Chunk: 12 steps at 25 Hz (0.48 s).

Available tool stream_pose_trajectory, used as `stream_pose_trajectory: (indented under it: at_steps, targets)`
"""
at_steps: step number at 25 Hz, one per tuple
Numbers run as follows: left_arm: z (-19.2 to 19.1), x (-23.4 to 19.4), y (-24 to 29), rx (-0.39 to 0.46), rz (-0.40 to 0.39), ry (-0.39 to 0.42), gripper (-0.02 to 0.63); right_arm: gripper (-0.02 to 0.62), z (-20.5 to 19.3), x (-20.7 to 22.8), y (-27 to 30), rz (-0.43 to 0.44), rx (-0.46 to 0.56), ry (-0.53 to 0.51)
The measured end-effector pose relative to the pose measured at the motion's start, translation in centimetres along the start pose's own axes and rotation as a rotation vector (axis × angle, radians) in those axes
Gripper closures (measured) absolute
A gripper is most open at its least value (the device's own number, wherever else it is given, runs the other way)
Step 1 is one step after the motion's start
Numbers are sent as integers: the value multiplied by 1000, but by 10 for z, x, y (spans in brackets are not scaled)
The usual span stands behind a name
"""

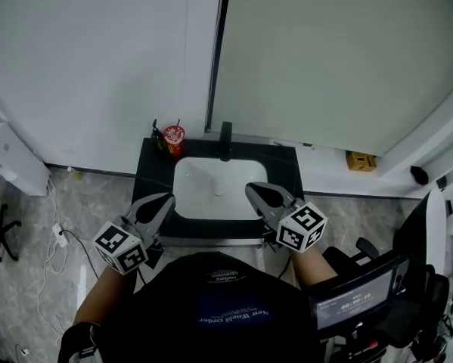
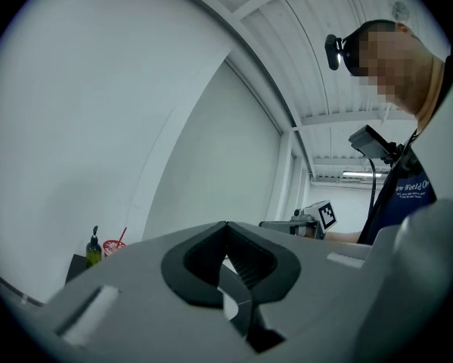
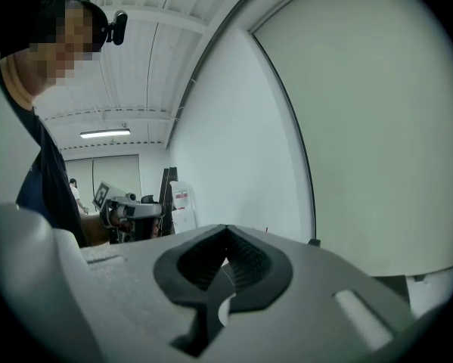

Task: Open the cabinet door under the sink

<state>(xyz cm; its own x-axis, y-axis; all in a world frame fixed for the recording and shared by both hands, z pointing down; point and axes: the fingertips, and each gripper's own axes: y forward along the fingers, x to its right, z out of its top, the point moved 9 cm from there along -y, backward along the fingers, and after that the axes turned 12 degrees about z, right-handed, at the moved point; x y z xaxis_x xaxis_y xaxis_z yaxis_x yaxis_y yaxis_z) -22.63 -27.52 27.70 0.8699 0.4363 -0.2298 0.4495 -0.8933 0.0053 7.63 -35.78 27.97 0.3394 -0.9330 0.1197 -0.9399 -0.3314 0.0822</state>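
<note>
The sink (image 1: 211, 191) is a white basin set in a black counter (image 1: 152, 174), with a dark faucet (image 1: 225, 141) at its back. The cabinet door below it is hidden under the counter's front edge and my body. My left gripper (image 1: 165, 200) is raised over the counter's front left, jaws shut with nothing between them. My right gripper (image 1: 252, 190) hovers over the basin's front right, also shut and empty. In the left gripper view the fingertips (image 2: 226, 224) meet and point up at the wall. The right gripper view shows the same closed tips (image 3: 226, 227).
A red cup (image 1: 173, 138) and a green bottle (image 1: 158, 136) stand on the counter's back left corner. A white appliance (image 1: 10, 157) and cables (image 1: 60, 233) are on the floor at left. A brown box (image 1: 361, 160) lies at right; a small screen (image 1: 355, 297) and dark gear sit near my right.
</note>
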Motion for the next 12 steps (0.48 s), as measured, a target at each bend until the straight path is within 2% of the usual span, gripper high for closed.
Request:
stream_pose_trajectory:
  at_steps: [6,12]
  targets:
    - [18,-2,-3,34,-10,21,604,595,23,-5,-2,4,62,-9]
    - [24,3,-7,48,-13,32,604,595,29,-10,0,8,52,-37]
